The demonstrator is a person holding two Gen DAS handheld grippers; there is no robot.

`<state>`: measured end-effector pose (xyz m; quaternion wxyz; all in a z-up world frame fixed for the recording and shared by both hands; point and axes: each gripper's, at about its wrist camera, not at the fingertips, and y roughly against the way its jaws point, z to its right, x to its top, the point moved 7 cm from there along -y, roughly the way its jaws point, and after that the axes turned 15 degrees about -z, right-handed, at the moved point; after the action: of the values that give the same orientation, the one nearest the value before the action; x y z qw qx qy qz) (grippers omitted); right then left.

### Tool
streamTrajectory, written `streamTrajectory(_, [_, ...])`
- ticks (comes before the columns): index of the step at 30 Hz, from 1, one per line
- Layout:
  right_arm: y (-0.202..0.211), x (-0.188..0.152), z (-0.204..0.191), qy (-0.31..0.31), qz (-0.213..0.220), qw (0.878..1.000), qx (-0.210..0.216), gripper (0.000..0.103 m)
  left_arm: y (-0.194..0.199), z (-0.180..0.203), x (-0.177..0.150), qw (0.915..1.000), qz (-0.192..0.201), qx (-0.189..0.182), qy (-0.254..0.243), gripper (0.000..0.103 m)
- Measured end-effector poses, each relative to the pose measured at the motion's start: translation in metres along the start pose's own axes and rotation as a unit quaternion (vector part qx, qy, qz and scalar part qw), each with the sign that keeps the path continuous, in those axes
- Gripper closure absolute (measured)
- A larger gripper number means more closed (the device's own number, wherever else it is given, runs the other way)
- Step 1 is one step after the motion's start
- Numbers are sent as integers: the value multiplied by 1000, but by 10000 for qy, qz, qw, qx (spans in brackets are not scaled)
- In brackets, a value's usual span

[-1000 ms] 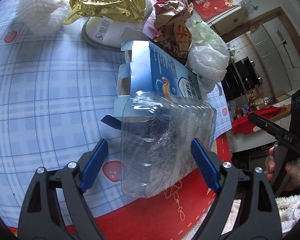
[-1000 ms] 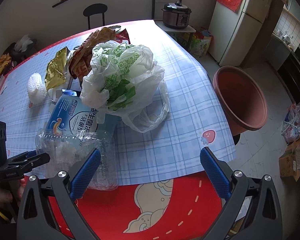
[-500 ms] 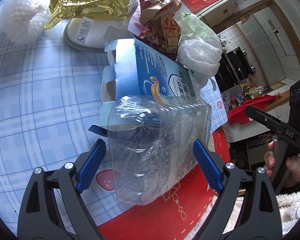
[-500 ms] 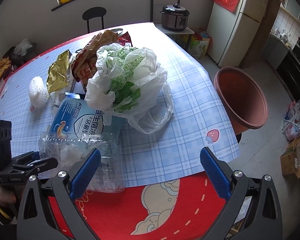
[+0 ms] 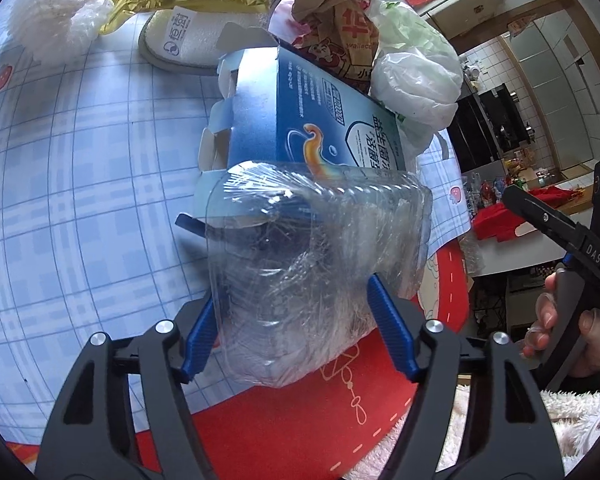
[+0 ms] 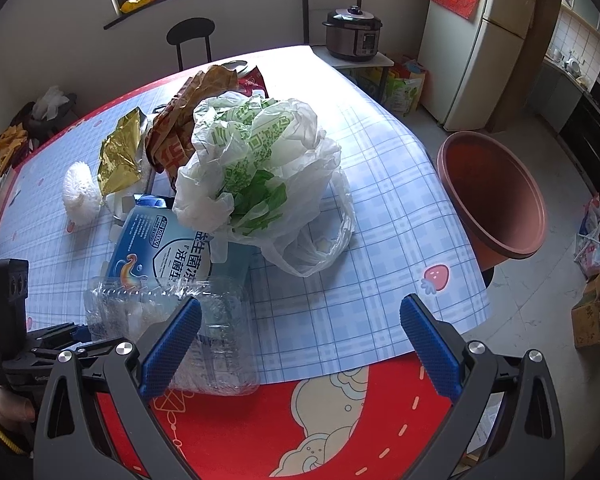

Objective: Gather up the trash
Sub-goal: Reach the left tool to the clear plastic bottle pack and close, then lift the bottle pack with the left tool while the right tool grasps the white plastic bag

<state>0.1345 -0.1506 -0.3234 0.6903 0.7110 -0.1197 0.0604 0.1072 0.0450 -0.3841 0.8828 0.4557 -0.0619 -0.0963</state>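
Note:
A crumpled clear plastic container (image 5: 312, 280) lies at the table's near edge, leaning on a blue carton (image 5: 320, 120). My left gripper (image 5: 296, 332) straddles the container with its jaws closing, and both blue pads touch its sides. In the right wrist view the same container (image 6: 220, 320) sits low on the left, partly behind one finger. My right gripper (image 6: 300, 344) stands open above the tablecloth edge with nothing between its fingers. Behind the carton (image 6: 160, 248) lie a white-and-green plastic bag (image 6: 260, 160), a brown paper bag (image 6: 188, 120) and a gold foil wrapper (image 6: 120, 156).
A terracotta tub (image 6: 496, 192) stands on the floor off the table's right edge. A white foam net (image 6: 80, 192) and a white foam bowl (image 5: 192, 40) lie further back. The checked tablecloth (image 6: 380, 200) ends at a red border (image 6: 300, 420). A chair, a cooker and a fridge stand behind.
The left gripper's jaws have narrowed onto the clear container, which now fills more of its view. The right gripper has stayed where it was, still open.

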Motion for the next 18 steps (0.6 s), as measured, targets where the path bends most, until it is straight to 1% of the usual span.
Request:
streamTrajectory(1, [0,1,0,6,1,10000,14,5,1,1,-2,10000,6,-32,12,38])
streamTrajectory(3, [-1,2,-1,55,5,10000,52,5,5,4,-7,9999,54,-94,13,43])
streamTrajectory(7, [2,7,-3,195,75,9998,75,5,21,10,-15,9997,247,24,-46,46])
streamTrajectory(9, [5,12,-4,263,129,9995,127,5,30,16,-19,9994,347,-66,-45,47])
streamTrajectory(13, [12,30,-10,498,342,9980,192,5,57,27,-30,9970,720,-283,-48,47])
streamTrajectory(15, [15,42,-14,578,467,9969,258,5,71,29,-37,9951,943,-287,-2,47])
streamTrajectory(18, [16,62,-21,596,643,9955,372,5,95,23,-45,9909,1305,-218,230,47])
